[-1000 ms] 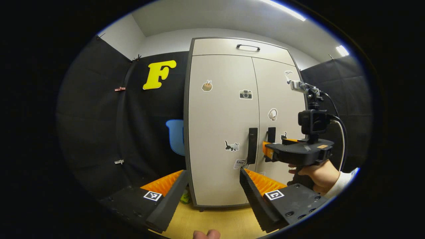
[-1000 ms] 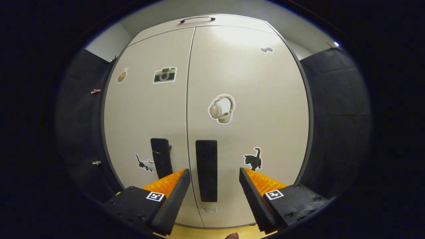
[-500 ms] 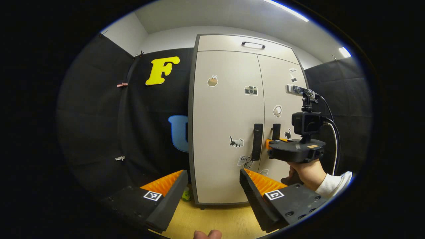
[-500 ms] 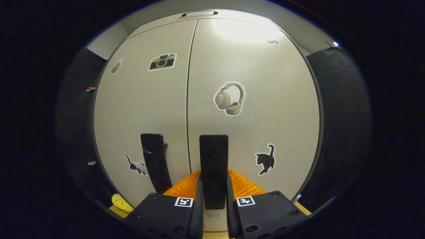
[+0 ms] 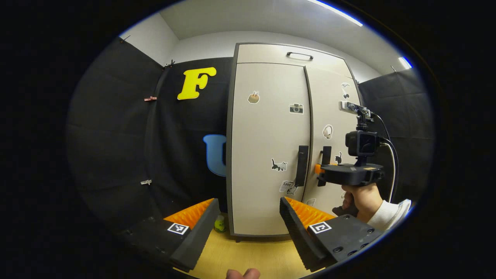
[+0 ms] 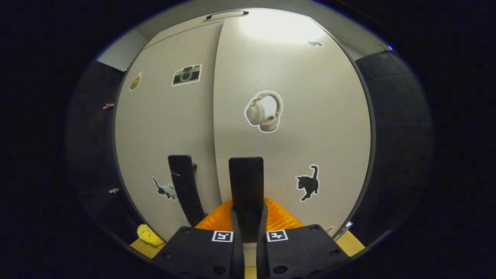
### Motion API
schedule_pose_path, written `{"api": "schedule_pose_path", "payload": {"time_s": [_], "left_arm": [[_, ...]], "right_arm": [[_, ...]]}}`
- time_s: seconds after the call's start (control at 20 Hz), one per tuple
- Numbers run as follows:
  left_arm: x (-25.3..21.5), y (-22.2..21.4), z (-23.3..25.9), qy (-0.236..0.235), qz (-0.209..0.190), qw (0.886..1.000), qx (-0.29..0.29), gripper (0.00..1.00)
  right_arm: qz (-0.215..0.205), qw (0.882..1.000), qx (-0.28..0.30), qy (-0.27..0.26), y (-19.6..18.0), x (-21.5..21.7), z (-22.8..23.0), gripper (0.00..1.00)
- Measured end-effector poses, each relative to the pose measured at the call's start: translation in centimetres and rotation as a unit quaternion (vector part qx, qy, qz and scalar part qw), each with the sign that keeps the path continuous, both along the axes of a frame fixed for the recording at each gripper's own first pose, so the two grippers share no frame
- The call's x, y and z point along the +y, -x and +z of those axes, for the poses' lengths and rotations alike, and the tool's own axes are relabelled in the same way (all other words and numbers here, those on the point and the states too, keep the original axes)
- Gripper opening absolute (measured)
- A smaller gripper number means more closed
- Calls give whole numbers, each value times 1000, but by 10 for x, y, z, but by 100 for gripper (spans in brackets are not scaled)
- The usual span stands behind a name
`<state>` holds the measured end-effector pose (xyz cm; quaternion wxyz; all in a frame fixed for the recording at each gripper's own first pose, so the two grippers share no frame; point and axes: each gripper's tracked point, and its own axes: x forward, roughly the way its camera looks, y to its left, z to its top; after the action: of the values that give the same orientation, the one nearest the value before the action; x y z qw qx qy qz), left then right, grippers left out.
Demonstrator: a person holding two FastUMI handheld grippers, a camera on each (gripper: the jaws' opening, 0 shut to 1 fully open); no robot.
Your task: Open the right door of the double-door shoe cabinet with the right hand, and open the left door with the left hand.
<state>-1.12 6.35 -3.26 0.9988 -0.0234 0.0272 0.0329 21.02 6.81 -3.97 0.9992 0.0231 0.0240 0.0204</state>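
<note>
You are clamping the right gripper [image 6: 247, 224] on the black upright bar handle of the right door [image 6: 245, 186]; both fingers are pressing its lower part from either side, so the handle is sitting right between your jaws. Just left of the jaws, the matching black bar handle of the left door [image 6: 183, 186] is standing free. Beyond the fingers, the beige flat right door panel [image 6: 310, 116] looks slightly proud of the beige left door panel [image 6: 162, 128] at the centre seam, so it may be starting to swing; hard to be sure.

Your left gripper [image 5: 248, 221] is hanging with jaws wide apart, holding nothing. The pale double-door shoe cabinet [image 5: 267, 155] is standing well ahead of them, and the left handle is up and right of the right finger.

Handling guess: rigid board doors, light, hinged on the outer edges, likely a catch to break. The handles look stiff and smooth, so grip mid-bar, squarely, and pull in an arc, not straight back, or the pads may slip off.
</note>
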Motion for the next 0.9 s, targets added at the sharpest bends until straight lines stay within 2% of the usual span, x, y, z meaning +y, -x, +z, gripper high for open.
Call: {"api": "schedule_pose_path", "payload": {"time_s": [0.4,0.9], "left_arm": [[-19,23,4,1,7,1000,0,96],[-47,35,1,1,-5,1000,4,97]], "right_arm": [[40,999,-1,-15,32,-15,7,16],[20,1000,-4,-21,58,-49,10,15]]}}
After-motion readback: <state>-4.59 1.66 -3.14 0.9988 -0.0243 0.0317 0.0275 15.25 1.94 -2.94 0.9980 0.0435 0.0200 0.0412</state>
